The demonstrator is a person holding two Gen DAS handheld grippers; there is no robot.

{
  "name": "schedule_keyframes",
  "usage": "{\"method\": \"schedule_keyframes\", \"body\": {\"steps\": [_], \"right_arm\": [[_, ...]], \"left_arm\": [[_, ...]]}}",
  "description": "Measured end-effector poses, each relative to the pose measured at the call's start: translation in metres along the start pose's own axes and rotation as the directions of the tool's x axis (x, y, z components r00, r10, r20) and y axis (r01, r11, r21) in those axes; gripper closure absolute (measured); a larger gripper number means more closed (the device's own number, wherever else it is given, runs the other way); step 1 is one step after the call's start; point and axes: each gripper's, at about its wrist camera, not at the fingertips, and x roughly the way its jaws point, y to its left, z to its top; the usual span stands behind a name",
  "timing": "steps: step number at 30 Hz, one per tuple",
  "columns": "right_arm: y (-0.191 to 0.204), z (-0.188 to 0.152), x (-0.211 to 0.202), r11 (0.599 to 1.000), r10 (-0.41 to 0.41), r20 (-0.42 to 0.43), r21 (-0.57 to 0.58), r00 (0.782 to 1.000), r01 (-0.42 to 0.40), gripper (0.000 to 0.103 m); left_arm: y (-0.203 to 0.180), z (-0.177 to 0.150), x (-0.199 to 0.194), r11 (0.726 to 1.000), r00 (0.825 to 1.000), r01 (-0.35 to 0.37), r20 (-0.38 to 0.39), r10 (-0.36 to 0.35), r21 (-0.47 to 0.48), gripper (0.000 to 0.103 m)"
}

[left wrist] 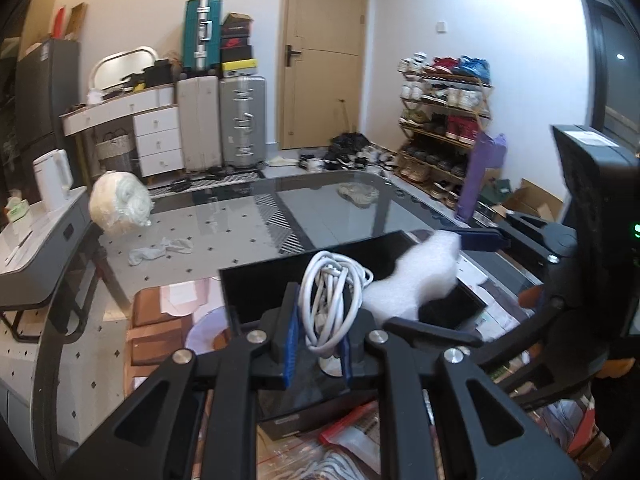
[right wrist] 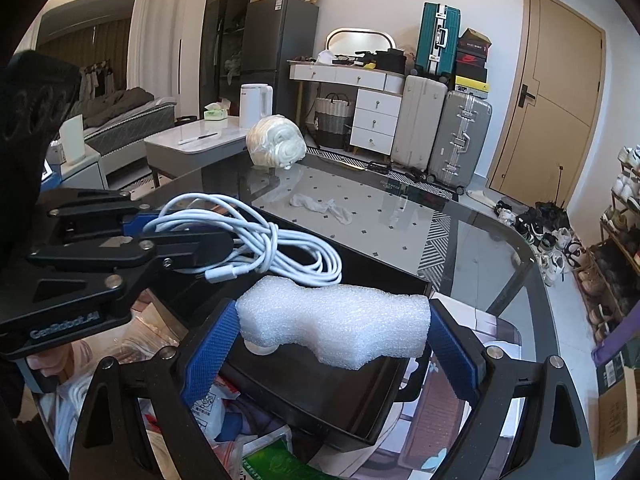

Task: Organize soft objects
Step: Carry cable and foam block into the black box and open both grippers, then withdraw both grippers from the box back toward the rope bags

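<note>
My left gripper is shut on a coiled white cable and holds it above a black tray on the glass table. The cable also shows in the right wrist view, with the left gripper around it. My right gripper is shut on a white foam piece and holds it over the black tray. The foam shows in the left wrist view to the right of the cable.
On the glass table lie a white sock, a bagged white bundle and a clear wad. Bags and boxes sit under the glass. A side table with a kettle stands left; shoe rack right.
</note>
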Motion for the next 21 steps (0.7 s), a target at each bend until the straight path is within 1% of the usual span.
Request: {"method": "schedule_keyframes", "body": {"steps": [2, 3, 5, 6, 7, 8, 10, 12, 14, 15, 16, 18, 21], "right_arm": [[-0.001, -0.001, 0.003, 1.0, 0.003, -0.002, -0.007, 1.0, -0.003, 0.008], [0.0, -0.001, 0.003, 1.0, 0.002, -0.004, -0.012, 1.0, -0.002, 0.005], [0.003, -0.003, 0.005, 0.999, -0.018, -0.011, -0.037, 1.0, 0.017, 0.004], [0.004, -0.005, 0.003, 0.999, -0.026, -0.004, -0.042, 1.0, 0.026, 0.003], [0.004, -0.005, 0.001, 0.998, -0.037, -0.004, -0.048, 0.999, 0.036, 0.003], [0.004, -0.006, -0.002, 0.998, -0.042, 0.002, -0.049, 0.999, 0.042, 0.002], [0.001, -0.008, -0.007, 0.998, -0.053, 0.004, -0.041, 0.999, 0.053, 0.001], [-0.002, -0.013, -0.013, 0.998, -0.057, 0.005, -0.025, 0.998, 0.057, 0.001], [-0.008, -0.019, -0.024, 0.999, -0.052, 0.011, 0.014, 0.999, 0.051, 0.001], [-0.008, -0.022, -0.028, 0.998, -0.052, 0.012, 0.028, 0.999, 0.052, 0.001], [-0.011, -0.025, -0.033, 0.997, -0.054, 0.012, 0.05, 0.998, 0.053, 0.001], [-0.016, -0.031, -0.044, 0.995, -0.059, 0.01, 0.082, 0.998, 0.058, 0.001], [-0.019, -0.04, -0.058, 0.991, -0.081, 0.008, 0.107, 0.997, 0.08, 0.001]], "left_arm": [[-0.001, -0.002, 0.003, 1.0, 1.0, 0.0, -0.011, 0.0, 0.017, 0.087], [0.0, -0.002, 0.004, 1.0, 1.0, -0.001, -0.015, 0.001, 0.016, 0.086], [0.001, -0.004, 0.006, 1.0, 1.0, -0.001, -0.026, 0.001, 0.012, 0.084], [0.0, -0.004, 0.005, 1.0, 1.0, -0.001, -0.029, 0.002, 0.014, 0.073], [0.0, -0.005, 0.004, 1.0, 1.0, 0.0, -0.032, 0.001, 0.016, 0.054], [0.0, -0.006, 0.001, 1.0, 1.0, 0.004, -0.026, -0.003, 0.016, 0.048], [-0.003, -0.008, -0.006, 1.0, 1.0, 0.016, -0.01, -0.016, 0.02, 0.048], [-0.004, -0.01, -0.012, 1.0, 1.0, 0.008, -0.005, -0.008, 0.016, 0.047], [-0.002, -0.012, -0.017, 1.0, 1.0, 0.014, -0.002, -0.014, 0.001, 0.041], [-0.001, -0.012, -0.019, 1.0, 1.0, 0.013, -0.002, -0.013, -0.008, 0.023], [0.0, -0.014, -0.023, 1.0, 1.0, 0.005, 0.007, -0.005, -0.021, 0.002], [0.003, -0.018, -0.035, 0.999, 0.999, -0.013, 0.044, 0.016, -0.052, 0.0], [0.01, -0.023, -0.044, 0.995, 0.999, -0.015, 0.051, 0.02, -0.103, 0.0]]}}
